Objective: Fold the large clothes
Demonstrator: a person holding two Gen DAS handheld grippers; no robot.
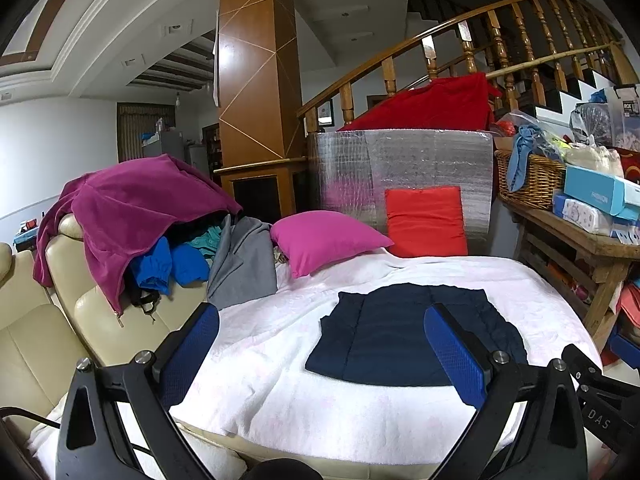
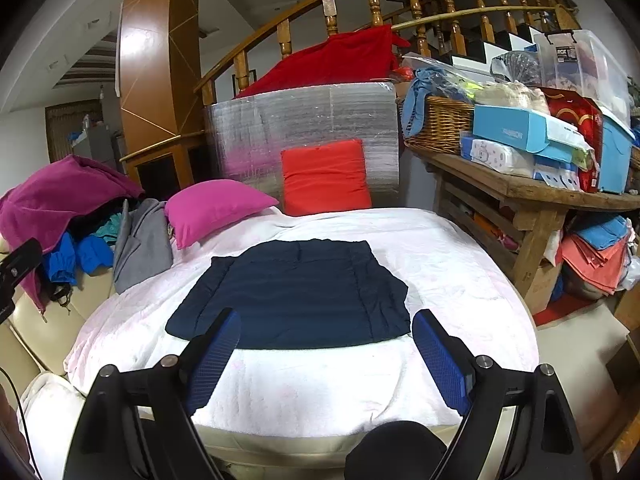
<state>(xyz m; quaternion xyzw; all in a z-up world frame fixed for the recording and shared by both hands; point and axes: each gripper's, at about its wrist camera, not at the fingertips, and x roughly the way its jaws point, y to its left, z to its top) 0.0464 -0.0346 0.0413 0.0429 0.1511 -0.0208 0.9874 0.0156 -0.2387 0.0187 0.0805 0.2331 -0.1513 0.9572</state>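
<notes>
Your left gripper has its jaws wide apart with nothing between them; blue textured pads are clear of any cloth. Your right gripper is the same: jaws spread, empty, hanging over the near edge of the white blanket.

Landmark: the navy garment. It lies flat on the white blanket, folded into a rough rectangle with both sides turned in, not touched by either gripper. In the left wrist view it sits ahead and between the pads, closer to the right-side one.

Beyond the navy garment: a magenta pillow to its far left and an orange-red cushion straight behind, leaning on a silver foil panel. A red cloth is draped above that panel.

Left of the navy garment: a grey garment, blue clothes and a purple fleece, heaped on a cream sofa.

Right of the navy garment: a wooden bench carrying a wicker basket, a light blue box whose print is too small to read, and a clear storage bin labelled "ROX".

In the left wrist view, the black part at the right edge reads "DAS".
</notes>
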